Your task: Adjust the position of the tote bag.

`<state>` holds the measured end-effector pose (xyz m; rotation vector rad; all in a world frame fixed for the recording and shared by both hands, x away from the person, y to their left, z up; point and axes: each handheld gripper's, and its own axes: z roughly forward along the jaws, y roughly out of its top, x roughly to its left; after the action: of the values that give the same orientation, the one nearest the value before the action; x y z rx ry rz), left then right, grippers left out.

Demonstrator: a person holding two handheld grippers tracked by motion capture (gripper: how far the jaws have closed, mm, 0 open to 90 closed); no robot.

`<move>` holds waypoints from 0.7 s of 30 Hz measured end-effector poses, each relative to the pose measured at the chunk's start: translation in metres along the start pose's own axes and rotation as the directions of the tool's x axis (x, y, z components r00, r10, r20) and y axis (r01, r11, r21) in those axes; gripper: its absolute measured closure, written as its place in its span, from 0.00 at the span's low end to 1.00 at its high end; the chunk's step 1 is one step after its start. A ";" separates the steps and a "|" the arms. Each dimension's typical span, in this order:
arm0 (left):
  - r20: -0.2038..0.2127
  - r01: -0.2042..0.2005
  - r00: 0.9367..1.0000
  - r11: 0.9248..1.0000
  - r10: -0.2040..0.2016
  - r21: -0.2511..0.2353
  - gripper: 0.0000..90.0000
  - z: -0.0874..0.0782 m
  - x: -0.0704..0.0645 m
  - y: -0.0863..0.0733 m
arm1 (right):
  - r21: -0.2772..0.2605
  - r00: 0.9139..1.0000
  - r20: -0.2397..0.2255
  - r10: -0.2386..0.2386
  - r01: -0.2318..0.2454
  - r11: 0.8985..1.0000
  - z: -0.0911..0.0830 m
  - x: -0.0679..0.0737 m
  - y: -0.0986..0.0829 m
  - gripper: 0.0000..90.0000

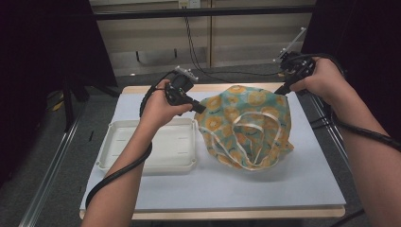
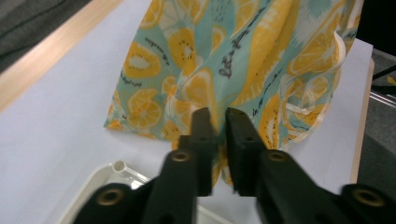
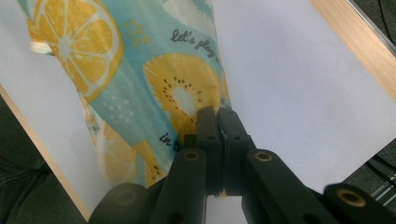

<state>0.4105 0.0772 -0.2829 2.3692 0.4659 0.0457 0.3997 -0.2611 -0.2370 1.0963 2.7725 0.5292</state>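
A teal cloth bag (image 1: pixel 246 125) printed with orange and lemon slices, with cream straps, hangs lifted over the white table mat, its lower part resting on the mat. My left gripper (image 1: pixel 200 108) pinches the bag's left upper edge; in the left gripper view the jaws are closed on a fold of the bag (image 2: pixel 233 70), with my left gripper (image 2: pixel 219 114) low in the centre. My right gripper (image 1: pixel 282 89) holds the bag's right upper corner, and in the right gripper view the jaws of my right gripper (image 3: pixel 217 114) are pressed tight together on the fabric (image 3: pixel 154 70).
A white plastic tray (image 1: pixel 156 163) lies on the mat just left of the bag, its corner (image 2: pixel 122 169) under my left gripper. The mat (image 1: pixel 283 184) has a wooden table edge around it. Black cables trail from both grippers; dark stands flank the table.
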 end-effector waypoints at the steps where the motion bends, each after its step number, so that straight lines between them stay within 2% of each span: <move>1: 0.003 -0.005 1.000 1.000 0.005 -0.010 0.83 -0.003 -0.002 0.002 | 0.008 1.000 0.000 0.004 -0.004 1.000 0.000 0.001 0.000 0.99; 2: 0.003 -0.009 1.000 1.000 0.009 -0.025 0.72 -0.005 -0.004 0.003 | 0.003 1.000 0.003 -0.003 0.003 1.000 0.000 0.001 0.001 0.99; 5: -0.015 -0.035 0.999 0.998 0.034 -0.055 0.70 -0.014 -0.013 0.010 | 0.004 1.000 0.003 -0.003 0.003 1.000 0.000 0.002 0.001 0.99; 9: -0.012 -0.068 0.998 0.995 0.067 -0.072 0.71 -0.017 -0.021 0.018 | -0.001 1.000 0.004 -0.005 0.005 1.000 0.001 0.002 0.000 0.99; 12: -0.005 -0.092 0.996 0.993 0.092 -0.070 0.75 -0.012 -0.024 0.025 | -0.004 1.000 0.005 -0.004 0.004 1.000 0.001 0.002 0.000 0.99; 15: -0.019 -0.110 0.994 0.991 0.109 -0.074 0.77 -0.005 -0.024 0.032 | 0.000 1.000 0.008 -0.003 0.003 1.000 0.001 0.003 0.001 0.99; 17: 0.005 -0.113 0.993 0.990 0.114 -0.084 0.80 0.000 -0.023 0.035 | 0.001 1.000 0.009 -0.006 0.006 1.000 0.001 0.003 0.001 0.99; 18: 0.015 -0.121 0.992 0.989 0.122 -0.083 0.83 0.001 -0.023 0.037 | 0.000 1.000 0.009 -0.005 0.005 1.000 0.001 0.003 0.001 0.99; 20: 0.008 -0.125 0.992 0.990 0.126 -0.070 0.90 0.004 -0.022 0.039 | -0.006 1.000 0.012 -0.010 0.010 1.000 0.001 0.002 0.000 0.99; 21: 0.013 -0.113 0.993 0.991 0.114 -0.068 0.99 0.004 -0.021 0.039 | -0.012 1.000 0.010 -0.017 0.017 1.000 0.001 0.001 -0.001 0.98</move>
<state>0.4035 0.0403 -0.2582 2.3255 0.3166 0.0920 0.3991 -0.2607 -0.2383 1.0685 2.7635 0.5367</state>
